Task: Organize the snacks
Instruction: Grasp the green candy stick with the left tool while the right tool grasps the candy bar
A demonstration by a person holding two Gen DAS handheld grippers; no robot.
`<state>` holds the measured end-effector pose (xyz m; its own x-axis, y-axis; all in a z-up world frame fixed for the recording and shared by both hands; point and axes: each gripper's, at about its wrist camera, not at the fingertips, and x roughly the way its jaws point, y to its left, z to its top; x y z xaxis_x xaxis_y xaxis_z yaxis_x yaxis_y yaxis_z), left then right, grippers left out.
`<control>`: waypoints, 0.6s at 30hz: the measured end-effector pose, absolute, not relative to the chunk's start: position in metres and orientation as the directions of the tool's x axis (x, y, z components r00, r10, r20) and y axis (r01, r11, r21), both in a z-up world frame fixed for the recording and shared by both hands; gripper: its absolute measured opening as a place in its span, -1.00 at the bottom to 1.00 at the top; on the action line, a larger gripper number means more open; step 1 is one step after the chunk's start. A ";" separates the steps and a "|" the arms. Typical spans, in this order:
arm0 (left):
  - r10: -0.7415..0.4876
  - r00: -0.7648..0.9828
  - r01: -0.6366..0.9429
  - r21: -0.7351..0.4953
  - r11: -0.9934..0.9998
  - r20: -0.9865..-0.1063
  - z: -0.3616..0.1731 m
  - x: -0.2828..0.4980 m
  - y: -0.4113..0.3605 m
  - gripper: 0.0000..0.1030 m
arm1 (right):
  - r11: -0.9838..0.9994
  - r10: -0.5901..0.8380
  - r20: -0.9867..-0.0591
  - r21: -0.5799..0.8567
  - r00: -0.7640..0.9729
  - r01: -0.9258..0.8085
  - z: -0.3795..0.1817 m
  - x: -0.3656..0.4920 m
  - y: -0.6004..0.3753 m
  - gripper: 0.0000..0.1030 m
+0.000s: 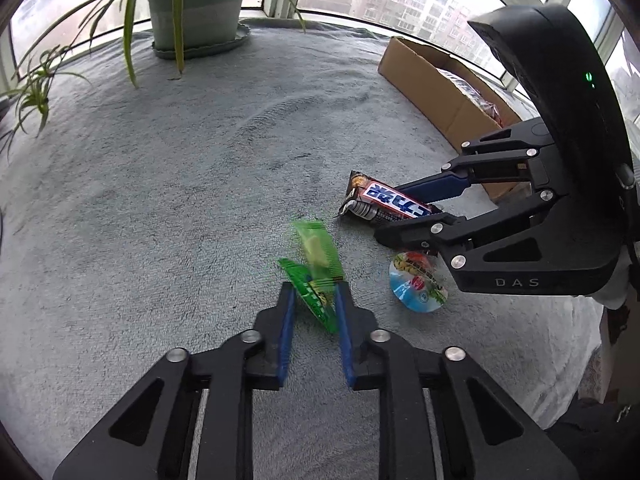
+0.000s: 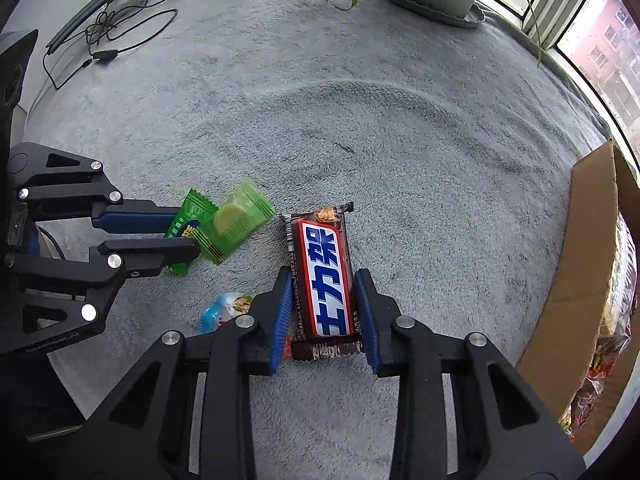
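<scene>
My left gripper (image 1: 315, 289) is closed around two green candy packets: a dark green one (image 1: 312, 294) and a lighter one (image 1: 318, 250), blurred by motion; both also show in the right wrist view (image 2: 188, 224) (image 2: 236, 220). My right gripper (image 2: 323, 278) straddles a brown Snickers bar (image 2: 326, 276) lying on the grey blanket, its blue pads close beside the wrapper; the bar also shows in the left wrist view (image 1: 390, 200). A round jelly cup (image 1: 416, 284) lies by the right gripper's lower finger, and also shows in the right wrist view (image 2: 222, 310).
An open cardboard box (image 1: 436, 84) holding snacks stands at the right, also in the right wrist view (image 2: 580, 264). A potted plant (image 1: 196, 8) stands at the back by the windows. Cables (image 2: 104, 28) lie at the far left of the blanket.
</scene>
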<state>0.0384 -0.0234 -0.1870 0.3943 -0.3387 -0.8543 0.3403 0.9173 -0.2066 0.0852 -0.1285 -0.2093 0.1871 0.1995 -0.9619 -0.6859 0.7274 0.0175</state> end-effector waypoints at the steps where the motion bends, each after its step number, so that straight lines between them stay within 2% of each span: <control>1: -0.335 0.397 0.338 -0.203 0.919 -0.855 -0.187 0.039 -0.024 -0.78 | 0.729 0.200 -0.962 0.019 0.187 -0.684 -0.209 0.085 -0.129 -0.41; 7: -0.342 0.404 0.323 -0.217 0.921 -0.848 -0.185 0.039 -0.021 -0.90 | 0.747 0.224 -0.957 0.047 0.184 -0.663 -0.206 0.086 -0.138 -0.42; 13: -0.339 0.403 0.304 -0.225 0.926 -0.850 -0.186 0.040 -0.014 -0.91 | 0.763 0.223 -0.953 0.041 0.203 -0.645 -0.201 0.087 -0.144 -0.42; 18: -0.320 0.419 0.332 -0.184 0.925 -0.850 -0.185 0.040 -0.024 -0.91 | 0.781 0.254 -0.937 0.051 0.241 -0.623 -0.184 0.087 -0.154 -0.42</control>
